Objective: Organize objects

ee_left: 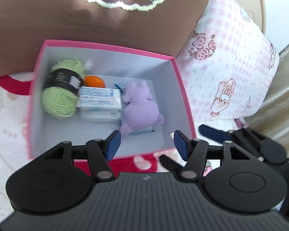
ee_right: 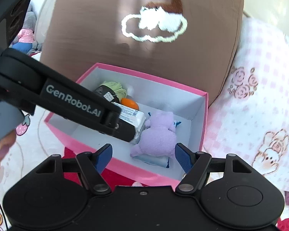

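Purple plush (ee_left: 139,107), yarn (ee_left: 61,90) in pink box (ee_left: 109,45)

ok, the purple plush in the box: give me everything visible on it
The purple plush toy is a small lilac stuffed animal in fuzzy fleece-like fabric, with stubby limbs and a rounded body. It lies flat in the pink box, on the white floor toward the right wall. Its left side presses against the white printed packet, and it rests partly on a pale blue item. Neither tongs touch it; both are open above the near rim.
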The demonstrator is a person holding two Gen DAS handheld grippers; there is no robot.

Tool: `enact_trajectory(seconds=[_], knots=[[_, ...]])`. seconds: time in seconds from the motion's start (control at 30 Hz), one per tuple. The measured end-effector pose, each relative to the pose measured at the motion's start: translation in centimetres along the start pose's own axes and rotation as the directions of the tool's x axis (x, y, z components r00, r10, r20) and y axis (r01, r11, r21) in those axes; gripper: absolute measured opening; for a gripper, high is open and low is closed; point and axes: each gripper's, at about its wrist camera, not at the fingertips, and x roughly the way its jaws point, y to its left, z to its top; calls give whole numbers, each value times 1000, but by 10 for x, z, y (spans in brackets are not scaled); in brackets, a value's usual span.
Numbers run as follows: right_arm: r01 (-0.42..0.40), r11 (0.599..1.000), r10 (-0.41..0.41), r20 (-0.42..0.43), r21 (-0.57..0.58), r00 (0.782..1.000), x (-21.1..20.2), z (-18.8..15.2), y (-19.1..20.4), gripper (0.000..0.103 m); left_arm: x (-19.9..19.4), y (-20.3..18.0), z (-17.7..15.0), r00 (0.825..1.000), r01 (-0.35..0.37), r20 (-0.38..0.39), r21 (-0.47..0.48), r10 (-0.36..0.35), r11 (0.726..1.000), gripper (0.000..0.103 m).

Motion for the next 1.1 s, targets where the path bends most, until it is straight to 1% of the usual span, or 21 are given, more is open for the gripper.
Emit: enact_trajectory(seconds=[0.07, 0.1, 0.2, 0.27, 0.37, 0.53, 0.57, 0.6, 0.67, 0.73, 0.83, 0.9, 0.93, 1.0, 1.07, 1.1], knots=[[3, 1000, -3, 6, -22, 1000, -17, 0, 5, 76, -13, -4, -6, 999, -47, 4, 39, 47, 998, 62], [10, 1000, -9, 13, -26, 1000, -21, 0, 4, 78, -21, -3, -9, 998, -56, 6, 41, 56, 998, 63], [2, 1000, -2, 26, -2, 1000, -35, -3, 4, 80, -41, 3, -18, 999, -50, -1, 34, 51, 998, 64], [-21, 1000, 21, 24, 1, 1000, -44, -5, 6, 80, -56, 6, -25, 998, -67, 13, 35, 66, 997, 65], [-2, 1000, 3, 42, -14, 999, -57, -10, 13, 81, -73, 9, -37, 996, -88, 26, 39, 87, 995, 65], [-11, 999, 9, 62, 30, 998, -78, -17, 17, 84, -95, 9, -54, 994, -108, 24, 42, 107, 993, 70], [-13, 999, 11, 65, 38, 998, -82, -18, 18, 87, -98, 7, -57, 994, -106, 10, 49, 106, 993, 70], [-15, 999, 12, 67, 48, 998, -86, -19, 19, 93, -101, 6, -60, 995, -101, -4, 47, 102, 994, 70], [-15, 997, 11, 63, 72, 998, -92, -21, 19, 100, -106, 4, -65, 995, -95, -26, 36, 96, 995, 71], [-6, 995, 1, 48, 96, 999, -97, -23, 20, 101, -113, 1, -72, 995, -95, -30, 42, 96, 995, 73], [2, 992, -5, 25, 124, 1000, -104, -27, 23, 101, -122, -1, -81, 994, -109, -23, 47, 110, 993, 79], [-18, 990, 14, 25, 139, 1000, -109, -29, 25, 101, -127, 1, -87, 994, -109, -8, 29, 110, 994, 99], [-24, 988, 21, 22, 151, 1000, -111, -31, 26, 101, -130, 1, -89, 995, -97, 0, 23, 97, 995, 102], [-14, 986, 9, 32, 168, 999, -118, -35, 30, 101, -133, 3, -93, 996, -91, 1, 13, 91, 996, 103], [3, 988, -7, 26, 156, 1000, -121, -37, 35, 101, -136, 2, -97, 994, -110, 6, 23, 110, 994, 103], [0, 988, -3, 18, 153, 1000, -122, -38, 37, 102, -137, 0, -98, 992, -122, 11, 35, 122, 992, 103]])
